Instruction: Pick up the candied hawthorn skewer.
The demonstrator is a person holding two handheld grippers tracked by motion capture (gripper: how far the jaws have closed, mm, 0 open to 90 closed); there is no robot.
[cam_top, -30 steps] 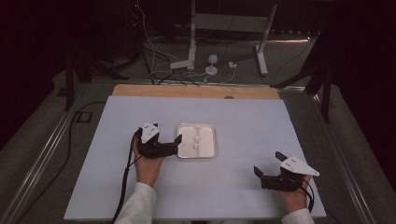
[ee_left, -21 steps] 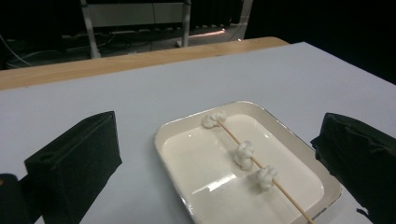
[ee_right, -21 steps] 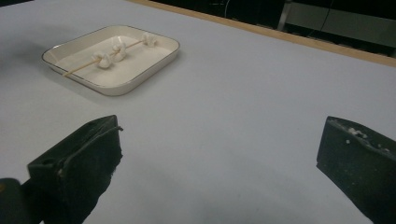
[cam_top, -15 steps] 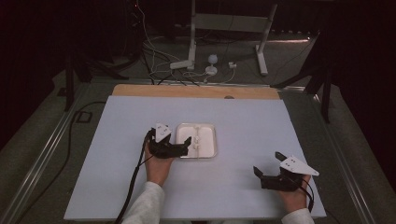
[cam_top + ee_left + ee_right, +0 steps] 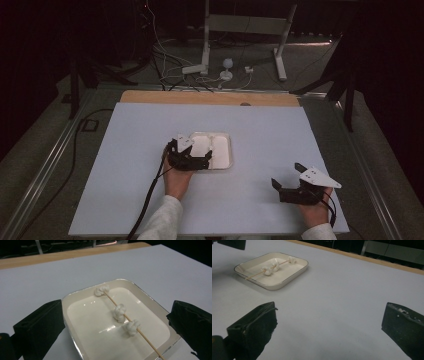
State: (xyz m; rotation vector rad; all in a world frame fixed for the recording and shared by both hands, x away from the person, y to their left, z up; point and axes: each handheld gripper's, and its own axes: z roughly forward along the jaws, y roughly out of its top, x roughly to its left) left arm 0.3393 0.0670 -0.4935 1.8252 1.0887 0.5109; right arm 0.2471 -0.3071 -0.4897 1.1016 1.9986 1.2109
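A shallow white tray (image 5: pixel 224 145) lies mid-table. In it rests a thin wooden skewer (image 5: pixel 147 339) threaded with three white puffy lumps (image 5: pixel 119 312). My left gripper (image 5: pixel 206 161) hovers at the tray's near-left edge, jaws open; in the left gripper view (image 5: pixel 116 308) they stand wide on either side of the tray (image 5: pixel 150 298), touching nothing. My right gripper (image 5: pixel 287 175) sits low at the front right of the table, open and empty. In the right gripper view (image 5: pixel 329 308), the tray (image 5: pixel 294 272) and skewer (image 5: pixel 255 274) lie far off at the upper left.
The pale blue-grey tabletop (image 5: pixel 125 150) has a wooden strip (image 5: pixel 210 97) along its far edge. Behind it, a white stand (image 5: pixel 206 60) and cables (image 5: pixel 165 75) lie on the floor. A black cable (image 5: pixel 150 200) trails from the left gripper.
My left gripper has moved right, from beside the tray to over its near-left edge. The right gripper has stayed where it was.
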